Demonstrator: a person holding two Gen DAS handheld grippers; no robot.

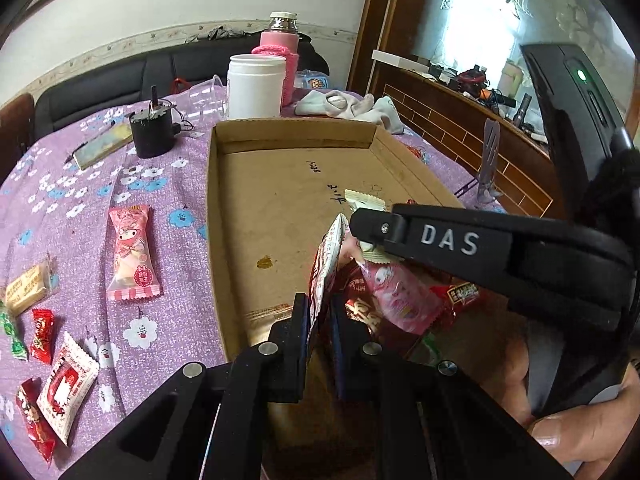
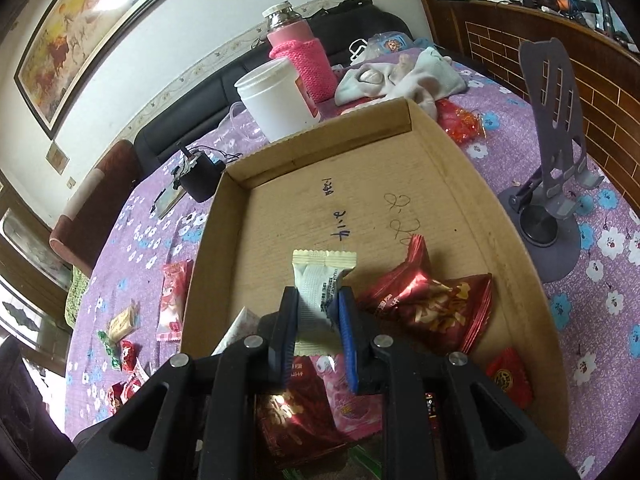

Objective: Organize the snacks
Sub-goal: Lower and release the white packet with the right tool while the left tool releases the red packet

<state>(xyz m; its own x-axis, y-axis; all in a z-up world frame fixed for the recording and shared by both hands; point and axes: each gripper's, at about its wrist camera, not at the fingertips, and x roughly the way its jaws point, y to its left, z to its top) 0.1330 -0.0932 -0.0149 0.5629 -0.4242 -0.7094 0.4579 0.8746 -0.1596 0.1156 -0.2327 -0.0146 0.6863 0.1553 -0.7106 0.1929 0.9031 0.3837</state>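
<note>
You had the left gripper (image 1: 320,320) pinching a white-and-red snack packet (image 1: 326,268) on edge over the near end of the cardboard tray (image 1: 212,200). Your right gripper (image 2: 318,320) was clamped on a cream packet (image 2: 320,292), red bags (image 2: 432,304) just beside it. Farther off stood the white jar (image 2: 276,96).

Purple tablecloth (image 1: 80,168) printed with white and blue flowers. Plain brown cardboard tray (image 2: 460,184), black handwriting inside. Glossy red foil snack packet (image 2: 436,304), gold lettering. Cream-white wrapped biscuit (image 2: 320,284). Pink knitted flask sleeve (image 2: 308,64).
</note>
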